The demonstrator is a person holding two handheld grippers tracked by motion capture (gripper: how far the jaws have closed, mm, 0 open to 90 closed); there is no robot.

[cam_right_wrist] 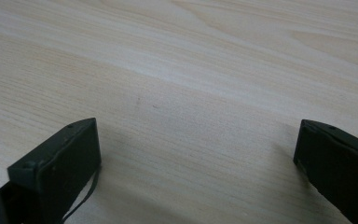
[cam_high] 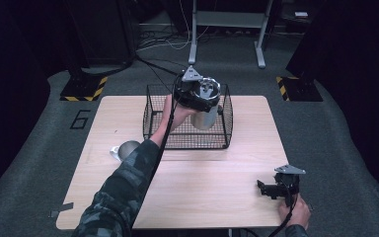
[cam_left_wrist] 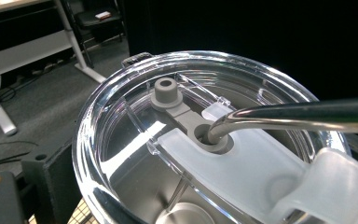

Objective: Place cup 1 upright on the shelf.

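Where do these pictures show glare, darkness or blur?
High view: dim room, only the table is lit. Left gripper view: bright glare on the clear lid, and the metal straw looks soft because it is so near. Right gripper view: even light, the jaws of the right gripper blurred at the edges.

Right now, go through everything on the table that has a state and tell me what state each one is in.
Tumbler: held above the wire basket, tilted.
Clear lid: on the tumbler.
Metal straw: through the lid's hole.
Left gripper: shut on the tumbler.
Right gripper: open, holding nothing.
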